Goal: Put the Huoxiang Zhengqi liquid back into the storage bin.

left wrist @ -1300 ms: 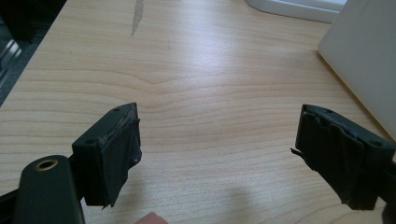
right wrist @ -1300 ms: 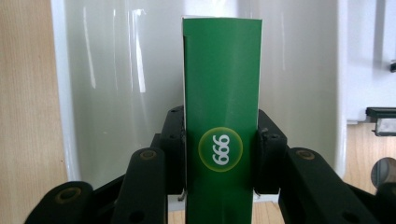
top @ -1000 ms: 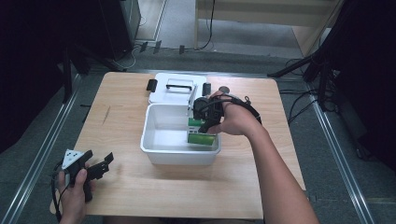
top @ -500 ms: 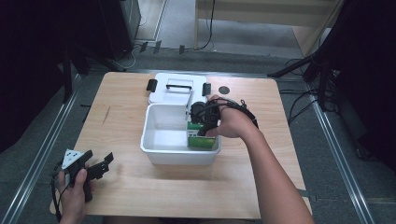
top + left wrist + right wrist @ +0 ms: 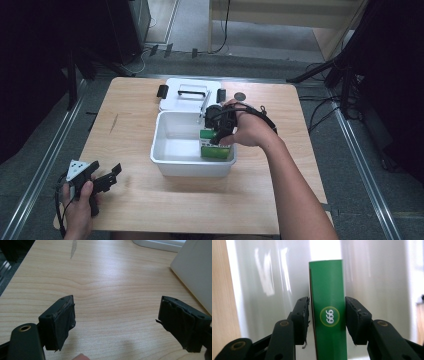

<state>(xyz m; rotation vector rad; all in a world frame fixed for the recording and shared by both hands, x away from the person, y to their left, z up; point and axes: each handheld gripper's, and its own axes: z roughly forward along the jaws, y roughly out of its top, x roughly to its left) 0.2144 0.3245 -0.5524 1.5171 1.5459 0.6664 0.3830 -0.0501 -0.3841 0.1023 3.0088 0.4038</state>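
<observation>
Right gripper view, your right gripper astride green carton inside white tub, jaws just easing apart, small gaps both sides, carton standing by tub's right wall, your left gripper wide over bench, nothing between.

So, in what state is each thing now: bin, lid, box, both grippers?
Bin: open, lid off.
Lid: flat on the table, behind the bin.
Box: upright inside the bin.
Right gripper: jaws have just been opening, box between them.
Left gripper: open, empty.
</observation>
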